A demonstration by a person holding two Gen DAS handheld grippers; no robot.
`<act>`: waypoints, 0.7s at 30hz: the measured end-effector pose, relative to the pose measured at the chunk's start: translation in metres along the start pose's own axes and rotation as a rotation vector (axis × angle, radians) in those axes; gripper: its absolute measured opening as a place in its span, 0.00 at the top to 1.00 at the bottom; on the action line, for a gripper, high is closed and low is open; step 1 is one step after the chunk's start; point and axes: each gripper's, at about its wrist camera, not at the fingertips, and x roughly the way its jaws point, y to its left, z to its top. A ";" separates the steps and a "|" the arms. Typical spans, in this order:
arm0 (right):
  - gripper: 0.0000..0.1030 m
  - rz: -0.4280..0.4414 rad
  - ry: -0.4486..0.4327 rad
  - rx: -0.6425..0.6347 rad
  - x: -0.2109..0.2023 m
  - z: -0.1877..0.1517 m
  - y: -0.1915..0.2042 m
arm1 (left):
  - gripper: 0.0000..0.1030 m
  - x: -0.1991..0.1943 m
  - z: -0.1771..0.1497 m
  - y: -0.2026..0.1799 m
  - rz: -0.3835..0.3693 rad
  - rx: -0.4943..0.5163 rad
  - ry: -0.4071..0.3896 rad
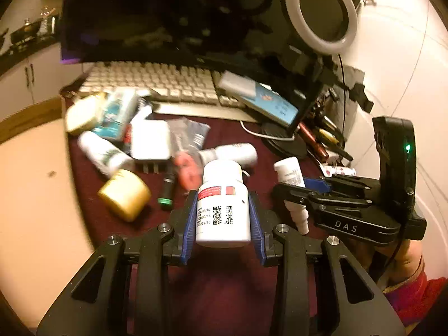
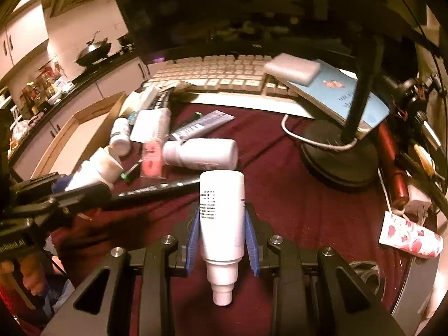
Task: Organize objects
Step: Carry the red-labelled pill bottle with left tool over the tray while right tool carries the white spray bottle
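my left tongs (image 1: 222, 215) grip a white pill bottle (image 1: 222, 204) at frame centre, its red-banded label bearing qr codes and dates; my right tongs (image 2: 222, 232) clamp a white spray bottle (image 2: 222, 224), nozzle down. upper frame: cluttered desk (image 2: 280, 196), keyboard (image 2: 218, 74).

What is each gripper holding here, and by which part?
The left gripper clamps a white pill bottle by its labelled sides. The right gripper clamps a white spray bottle around its body, nozzle toward the camera.
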 end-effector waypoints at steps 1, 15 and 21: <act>0.72 0.007 -0.001 -0.006 0.000 0.002 0.003 | 0.67 -0.007 0.003 0.005 0.011 -0.009 -0.015; 0.72 0.121 0.014 -0.080 0.000 0.016 0.047 | 0.67 -0.069 0.020 0.097 0.221 -0.200 -0.108; 0.72 0.252 0.049 -0.137 0.010 0.028 0.092 | 0.67 -0.079 0.014 0.132 0.294 -0.292 -0.094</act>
